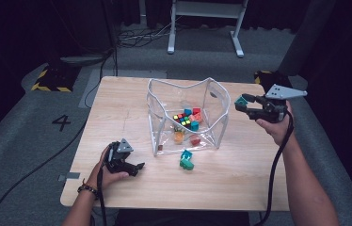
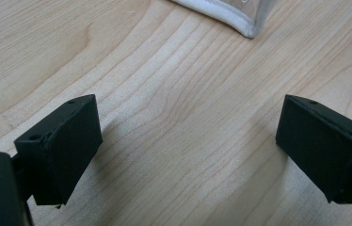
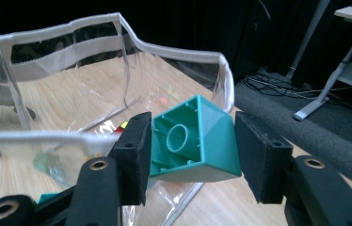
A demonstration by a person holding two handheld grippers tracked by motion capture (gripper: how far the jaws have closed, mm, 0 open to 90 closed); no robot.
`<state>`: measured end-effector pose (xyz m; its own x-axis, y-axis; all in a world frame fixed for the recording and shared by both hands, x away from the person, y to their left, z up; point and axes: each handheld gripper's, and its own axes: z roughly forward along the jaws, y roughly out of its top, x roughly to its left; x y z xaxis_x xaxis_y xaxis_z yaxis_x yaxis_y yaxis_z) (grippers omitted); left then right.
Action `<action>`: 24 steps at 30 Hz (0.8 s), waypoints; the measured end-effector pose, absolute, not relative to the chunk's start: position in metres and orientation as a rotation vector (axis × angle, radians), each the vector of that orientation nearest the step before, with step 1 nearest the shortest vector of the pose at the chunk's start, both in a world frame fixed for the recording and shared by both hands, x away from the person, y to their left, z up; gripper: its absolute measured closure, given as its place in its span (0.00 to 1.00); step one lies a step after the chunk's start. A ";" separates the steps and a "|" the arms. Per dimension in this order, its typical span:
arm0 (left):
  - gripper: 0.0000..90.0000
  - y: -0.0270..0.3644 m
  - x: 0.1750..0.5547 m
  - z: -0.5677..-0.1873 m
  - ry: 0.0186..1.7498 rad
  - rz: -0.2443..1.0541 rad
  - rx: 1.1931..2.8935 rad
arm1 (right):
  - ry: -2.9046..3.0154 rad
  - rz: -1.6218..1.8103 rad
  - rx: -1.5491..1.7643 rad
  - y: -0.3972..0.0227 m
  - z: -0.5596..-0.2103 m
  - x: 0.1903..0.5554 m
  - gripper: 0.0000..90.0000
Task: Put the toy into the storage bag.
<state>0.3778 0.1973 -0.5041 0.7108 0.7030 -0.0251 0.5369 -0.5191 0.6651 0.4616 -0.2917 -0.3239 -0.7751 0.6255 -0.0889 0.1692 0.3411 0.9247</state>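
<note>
Teal block [image 3: 197, 141] beside bag rim [image 3: 183, 52]

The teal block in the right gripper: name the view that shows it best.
The right gripper view: the teal block sits large between the right gripper pads, its hollow underside and round tube plain. The high view shows it as a small teal patch at the jaw tips, beside the clear bag. The left gripper view adds nothing.

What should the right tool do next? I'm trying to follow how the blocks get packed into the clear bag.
Probably carry the teal block leftward until it is over the clear bag's open mouth, then release. The right tool is shut on the block, raised beside the bag's right wall and not yet above the opening. Other blocks already lie inside, so this one likely joins them.
</note>
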 end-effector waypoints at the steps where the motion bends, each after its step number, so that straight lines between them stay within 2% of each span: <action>1: 0.08 0.197 0.378 -0.504 0.936 0.327 2.251 | 2.177 1.418 0.696 -0.289 -0.320 0.464 0.55; 10: 0.08 0.197 0.378 -0.504 0.935 0.327 2.252 | 2.219 1.381 0.652 -0.265 -0.296 0.493 0.55; 24: 0.08 0.197 0.378 -0.504 0.938 0.325 2.252 | 2.411 1.293 0.569 -0.218 -0.297 0.538 0.55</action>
<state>0.3778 0.1973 -0.5041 0.7109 0.7028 -0.0251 0.5366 -0.5190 0.6654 0.5381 -0.2183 -0.2972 -0.8598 0.4985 -0.1106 0.1835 0.5038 0.8441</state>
